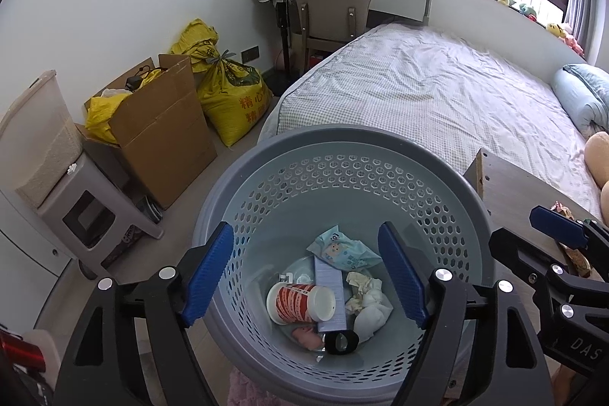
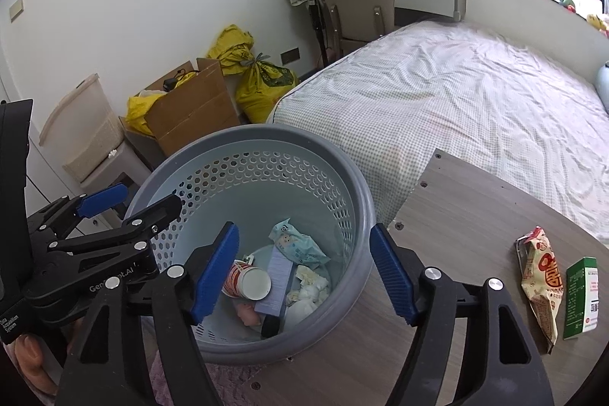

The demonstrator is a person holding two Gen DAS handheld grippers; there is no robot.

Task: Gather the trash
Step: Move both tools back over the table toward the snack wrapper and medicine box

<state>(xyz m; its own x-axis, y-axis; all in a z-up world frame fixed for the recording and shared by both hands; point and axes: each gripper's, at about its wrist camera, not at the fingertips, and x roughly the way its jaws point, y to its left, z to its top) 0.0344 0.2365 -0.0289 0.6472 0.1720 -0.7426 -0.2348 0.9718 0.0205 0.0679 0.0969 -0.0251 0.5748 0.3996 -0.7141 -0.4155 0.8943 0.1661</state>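
Trash mostly binned already: paper cup [image 1: 300, 303], tissues [image 1: 367, 299], wipes pack [image 1: 338, 248] down in basket [image 1: 342, 143]; both grippers [image 1: 306, 276] [image 2: 304, 273] hovering above, fingers apart, holding nothing; still left on table [image 2: 456, 215]: snack wrapper [image 2: 540, 282], green box [image 2: 580, 295].

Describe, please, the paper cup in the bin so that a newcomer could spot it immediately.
Start at the round grey bin with the perforated wall, beside the bed. At its bottom, among crumpled tissues and a pale blue wrapper, the cup lies on its side. It is the only red-and-white cylinder there, its white base facing the cameras.
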